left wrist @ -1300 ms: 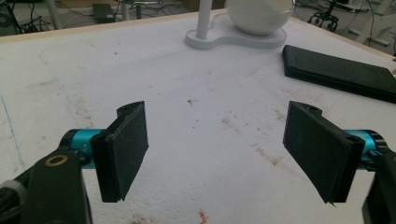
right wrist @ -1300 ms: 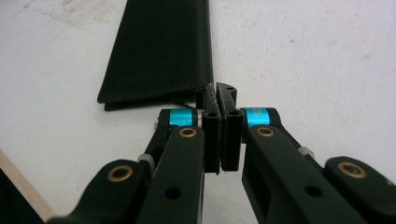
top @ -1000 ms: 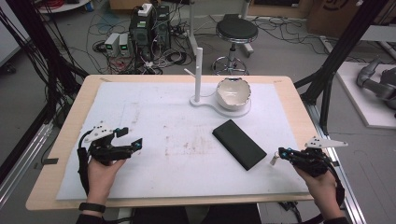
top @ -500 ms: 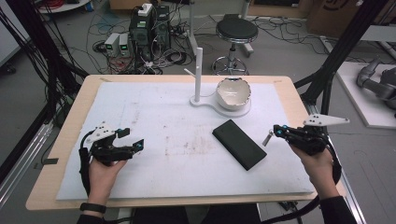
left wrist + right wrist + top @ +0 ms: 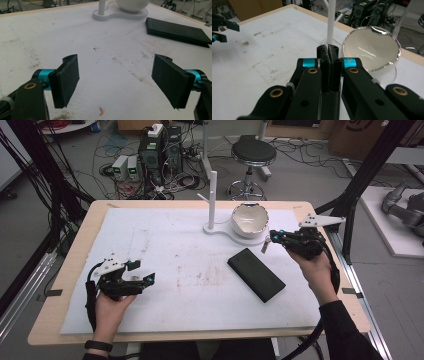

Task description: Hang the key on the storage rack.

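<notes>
I have the right gripper point(image 5: 266, 245) pinched shut, empty, just beside the white bowl point(image 5: 249, 219) on its stand | left gripper point(image 5: 145, 279) wide, idle | bowl untouched, nothing done yet

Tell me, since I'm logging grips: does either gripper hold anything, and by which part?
Nothing is held. The right gripper has its jaws shut together on nothing near the bowl; the left gripper is open over bare table.

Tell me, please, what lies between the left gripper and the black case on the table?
Nothing but bare white mat, with faint smudges, in the high view. The left gripper sits open at the near left; the black case lies flat right of centre.
</notes>
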Motion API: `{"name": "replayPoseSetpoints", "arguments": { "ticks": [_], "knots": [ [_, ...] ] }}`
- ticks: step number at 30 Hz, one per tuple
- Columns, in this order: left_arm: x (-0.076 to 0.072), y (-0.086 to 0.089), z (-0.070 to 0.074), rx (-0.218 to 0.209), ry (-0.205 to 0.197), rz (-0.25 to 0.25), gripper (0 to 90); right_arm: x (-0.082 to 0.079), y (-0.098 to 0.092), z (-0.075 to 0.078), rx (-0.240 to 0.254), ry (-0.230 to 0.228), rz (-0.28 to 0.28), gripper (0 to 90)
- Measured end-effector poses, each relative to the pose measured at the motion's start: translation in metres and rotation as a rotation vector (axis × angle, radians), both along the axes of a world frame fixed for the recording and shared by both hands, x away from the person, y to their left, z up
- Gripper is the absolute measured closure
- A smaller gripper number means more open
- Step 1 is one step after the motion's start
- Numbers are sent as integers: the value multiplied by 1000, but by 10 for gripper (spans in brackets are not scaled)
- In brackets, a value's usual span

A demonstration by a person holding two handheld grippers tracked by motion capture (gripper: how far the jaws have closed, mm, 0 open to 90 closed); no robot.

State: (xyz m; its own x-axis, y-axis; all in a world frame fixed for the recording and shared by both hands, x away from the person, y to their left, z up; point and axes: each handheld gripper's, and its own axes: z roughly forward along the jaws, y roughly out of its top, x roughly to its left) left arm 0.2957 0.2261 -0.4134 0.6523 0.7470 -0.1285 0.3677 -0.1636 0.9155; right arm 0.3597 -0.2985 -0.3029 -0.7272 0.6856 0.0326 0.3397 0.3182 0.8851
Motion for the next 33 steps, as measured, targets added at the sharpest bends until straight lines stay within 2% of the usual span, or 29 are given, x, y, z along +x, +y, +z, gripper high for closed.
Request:
{"name": "replayPoseSetpoints", "arguments": {
  "ticks": [1, 3, 4, 9, 12, 13, 18, 20, 23, 25, 26, 28, 33],
  "knots": [
    [-1, -1, 1, 0, -4, -5, 221, 6, 10, 6, -4, -8, 13, 900],
    [-1, -2, 1, 1, -6, -6, 221, 8, 13, 7, -3, -10, 16, 900],
    [-2, -2, 2, 2, -9, -10, 221, 15, 23, 13, -4, -18, 31, 900],
    [-2, -5, 3, 2, -13, -22, 221, 31, 43, 23, 1, -35, 54, 900],
    [-2, -6, 2, 0, -13, -28, 221, 38, 48, 25, 4, -37, 61, 900],
    [-1, -6, 2, 1, -11, -30, 221, 47, 55, 27, 19, -36, 72, 900],
    [1, -7, 2, 0, -10, -36, 221, 67, 70, 33, 24, -41, 84, 900],
    [0, -7, 2, 1, -10, -37, 221, 70, 73, 34, 24, -39, 85, 900],
    [-1, -7, 3, 3, -15, -45, 221, 82, 89, 39, 30, -45, 105, 900],
    [-2, -7, 3, 0, -17, -45, 221, 84, 93, 40, 29, -44, 109, 900],
    [-3, -7, 3, 0, -17, -46, 221, 89, 102, 40, 25, -50, 120, 900],
    [-4, -7, 3, -4, -19, -49, 221, 93, 109, 41, 24, -41, 129, 900],
    [-6, -5, 3, -16, -21, -53, 221, 106, 126, 44, 25, -42, 134, 900]
  ]
}}
